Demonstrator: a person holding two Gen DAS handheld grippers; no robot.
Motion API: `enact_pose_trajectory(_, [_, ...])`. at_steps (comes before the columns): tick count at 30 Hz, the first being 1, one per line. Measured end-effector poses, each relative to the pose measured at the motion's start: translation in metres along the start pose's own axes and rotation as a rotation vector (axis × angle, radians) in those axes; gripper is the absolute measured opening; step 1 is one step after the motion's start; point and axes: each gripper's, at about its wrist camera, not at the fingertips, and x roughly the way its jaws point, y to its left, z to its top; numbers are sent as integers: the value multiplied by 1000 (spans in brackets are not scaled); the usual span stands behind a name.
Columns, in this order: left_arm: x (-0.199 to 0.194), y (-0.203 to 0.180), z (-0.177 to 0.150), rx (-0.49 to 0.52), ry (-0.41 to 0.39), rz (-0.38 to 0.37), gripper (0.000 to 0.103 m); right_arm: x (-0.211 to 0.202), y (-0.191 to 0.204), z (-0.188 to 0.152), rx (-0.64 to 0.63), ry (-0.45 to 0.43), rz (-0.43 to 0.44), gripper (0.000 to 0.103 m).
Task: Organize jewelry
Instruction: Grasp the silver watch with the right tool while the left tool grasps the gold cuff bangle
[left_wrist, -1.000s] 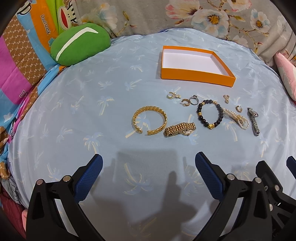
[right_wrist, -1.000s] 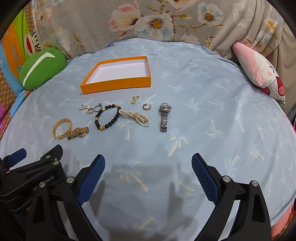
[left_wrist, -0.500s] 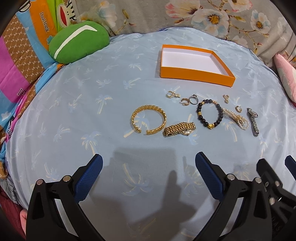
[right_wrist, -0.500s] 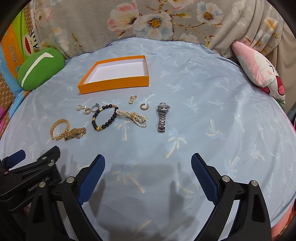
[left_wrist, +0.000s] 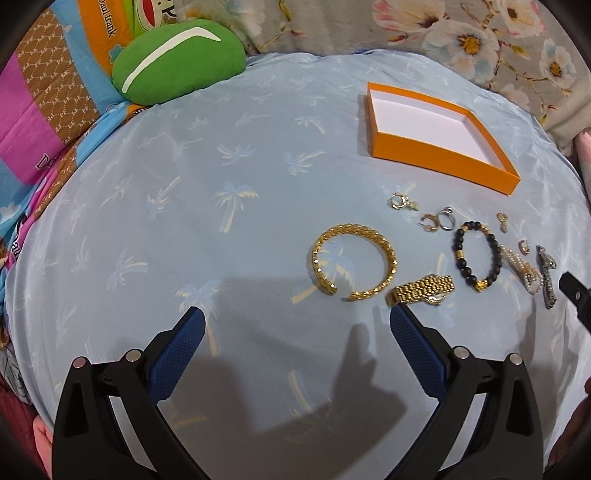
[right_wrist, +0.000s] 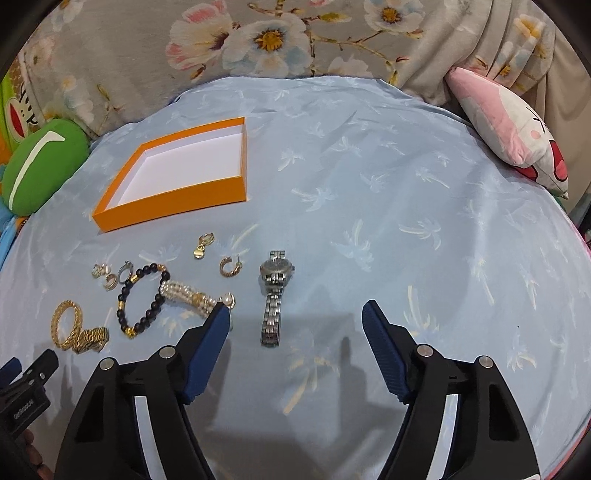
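An empty orange box (left_wrist: 439, 153) (right_wrist: 173, 195) lies on the light blue cloth. In front of it lie a gold bangle (left_wrist: 354, 266) (right_wrist: 66, 323), a gold watch (left_wrist: 421, 290), a black bead bracelet (left_wrist: 478, 256) (right_wrist: 144, 299), a pearl bracelet (right_wrist: 192, 297), a silver watch (right_wrist: 273, 295) (left_wrist: 546, 275) and several small earrings and rings (right_wrist: 201, 245). My left gripper (left_wrist: 295, 325) is open and empty, just short of the bangle and gold watch. My right gripper (right_wrist: 295, 317) is open and empty, with the silver watch between its fingers.
A green cushion (left_wrist: 177, 62) (right_wrist: 40, 166) lies at the far left. A pink cushion (right_wrist: 513, 125) lies at the far right. Floral fabric (right_wrist: 277, 37) lines the back. Colourful bedding (left_wrist: 37, 110) borders the left edge.
Both grippers have moved forward toward the jewelry. The left view has swung left; the right gripper now straddles the silver watch. Both stay open.
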Motion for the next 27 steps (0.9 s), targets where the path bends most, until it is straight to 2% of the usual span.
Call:
enact_pose_trajectory(5, [9,-2,5,15,12,-9,98,24,3,11,3,29,-6,65])
enact_pose_trajectory(10, [16,-7,9,25,25,-21,98,41,2,11,8,59,2,55])
enact_pose_trajectory(14, [21,-10,11,29,28,-19,98,44,4,12,-6,46,-13,48])
enact_pose_trajectory(17, [24,-10,14,26,33,-23,98,45,5,14,-10,39,-8,37])
enact_pose_trajectory(19, [25,-10,15,25,33,-21,98,45,8,14,-16,37,-7,24])
enact_pose_trajectory(27, [33,-9,23,7,42,-54,98,43,8,12,-15,31,-5,24])
